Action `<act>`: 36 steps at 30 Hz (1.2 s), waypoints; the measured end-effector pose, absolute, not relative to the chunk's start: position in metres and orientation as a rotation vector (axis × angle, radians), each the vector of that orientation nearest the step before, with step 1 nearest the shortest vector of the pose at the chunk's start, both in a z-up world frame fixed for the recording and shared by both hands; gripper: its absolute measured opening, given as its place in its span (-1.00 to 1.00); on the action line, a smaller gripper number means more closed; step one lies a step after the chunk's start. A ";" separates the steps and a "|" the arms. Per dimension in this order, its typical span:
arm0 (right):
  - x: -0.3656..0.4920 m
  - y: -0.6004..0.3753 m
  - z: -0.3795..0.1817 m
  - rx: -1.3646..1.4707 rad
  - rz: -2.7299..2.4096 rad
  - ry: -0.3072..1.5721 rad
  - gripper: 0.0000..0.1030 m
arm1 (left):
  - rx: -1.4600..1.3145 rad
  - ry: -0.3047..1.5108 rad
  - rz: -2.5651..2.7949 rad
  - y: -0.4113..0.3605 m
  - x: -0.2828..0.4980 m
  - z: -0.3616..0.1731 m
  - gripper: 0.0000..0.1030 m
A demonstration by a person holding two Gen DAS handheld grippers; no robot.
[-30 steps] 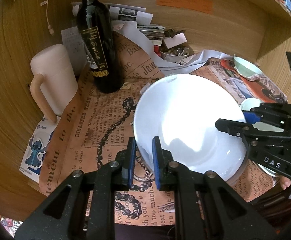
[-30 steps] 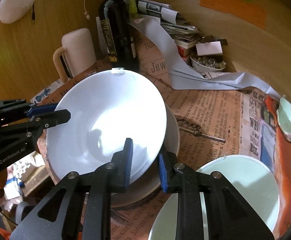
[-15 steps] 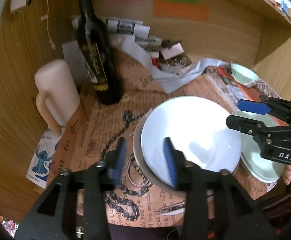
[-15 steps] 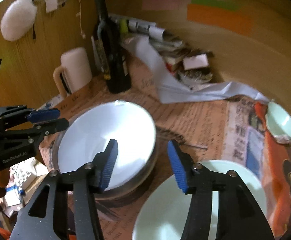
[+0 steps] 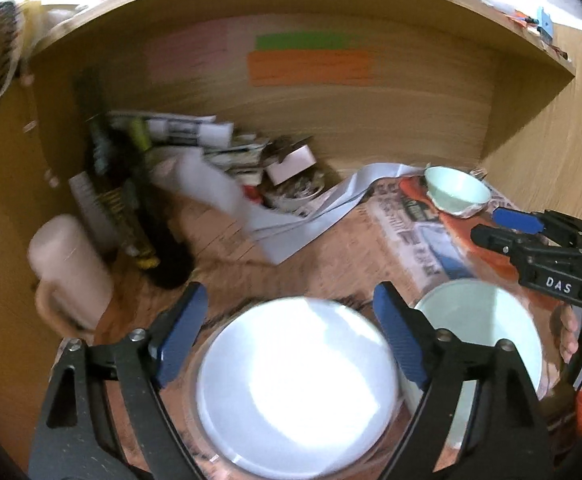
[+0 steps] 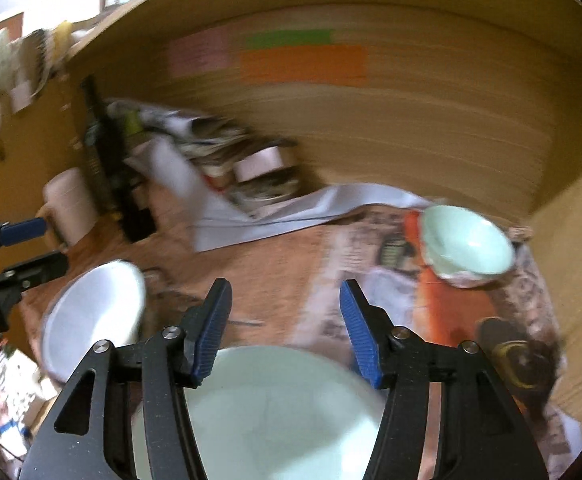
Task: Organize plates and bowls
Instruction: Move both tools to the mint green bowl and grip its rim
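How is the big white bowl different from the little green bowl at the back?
The white bowl is much wider than the small green bowl, and white rather than pale mint. The white bowl sits nested on another dish near the grippers; the small green bowl rests apart at the far right, on crumpled paper and seemingly tilted. Both are round, glossy, empty, and held by neither gripper.
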State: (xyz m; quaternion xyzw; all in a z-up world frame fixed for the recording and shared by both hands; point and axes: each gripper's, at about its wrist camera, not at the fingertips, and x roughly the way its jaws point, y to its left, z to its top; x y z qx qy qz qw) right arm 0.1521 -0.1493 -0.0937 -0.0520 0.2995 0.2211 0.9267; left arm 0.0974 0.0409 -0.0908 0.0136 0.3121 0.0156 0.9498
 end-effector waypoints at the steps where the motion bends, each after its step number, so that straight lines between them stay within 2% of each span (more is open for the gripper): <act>1: 0.158 -0.157 -0.093 -0.101 0.429 0.612 0.02 | 0.026 0.640 0.024 0.036 0.106 -0.089 0.66; 13: 0.234 -0.248 -0.097 -0.006 0.152 0.632 0.03 | -0.011 0.720 -0.103 -0.022 0.206 -0.080 0.66; 25: 0.298 -0.282 -0.119 0.055 0.063 0.712 0.03 | -0.004 0.882 -0.145 -0.085 0.300 -0.109 0.66; 36: 0.324 -0.297 -0.148 0.118 0.049 0.780 0.03 | -0.037 1.007 -0.177 -0.118 0.368 -0.137 0.65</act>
